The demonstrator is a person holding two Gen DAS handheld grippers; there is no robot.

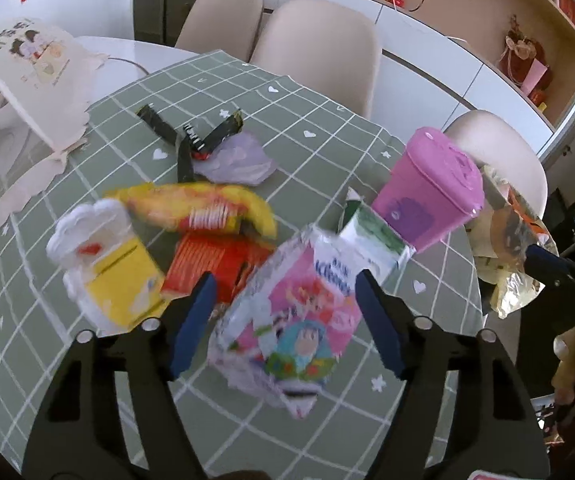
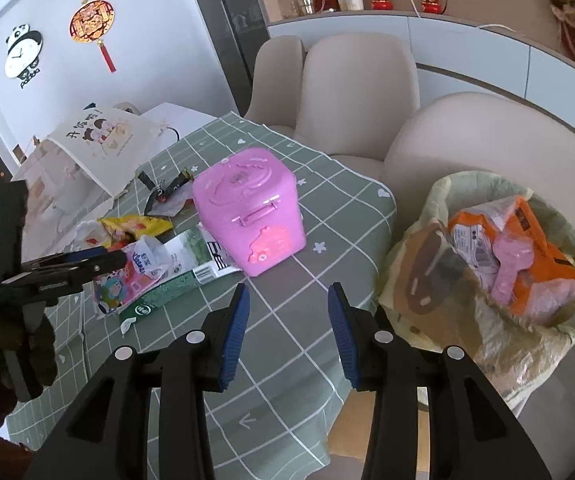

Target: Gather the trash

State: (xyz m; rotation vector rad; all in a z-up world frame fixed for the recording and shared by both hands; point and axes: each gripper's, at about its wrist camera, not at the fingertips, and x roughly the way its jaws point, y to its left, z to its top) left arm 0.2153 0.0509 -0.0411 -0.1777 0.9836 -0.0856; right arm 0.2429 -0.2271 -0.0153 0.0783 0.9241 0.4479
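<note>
On the left of the counter (image 1: 319,128), covered in a green checked cloth, we see a heap of litter: a white and yellow wrapper (image 1: 107,264), a yellow snack bag (image 1: 195,204) and a red packet (image 1: 207,264). Our left hand-held gripper (image 1: 285,320) stands wide apart around a pink cartoon tissue pack (image 1: 287,320), with neither pad clearly touching it. Just behind lies a flattened green and white carton (image 1: 375,240), then a pink lidded box (image 2: 247,208). Further right our right hand-held gripper (image 2: 287,332) hangs wide and empty above the cloth. At the far right, off the counter's edge, sits the lined trash bin (image 2: 439,208), already holding an orange packet (image 2: 543,264).

We judge the tissue pack soft and slippery; a shallow pinch could let it slide out, or snag the carton beside it.

The left view is blurred, so contact with the pack is uncertain. The heap hides what lies beneath, and the bin's base is cut off.
</note>
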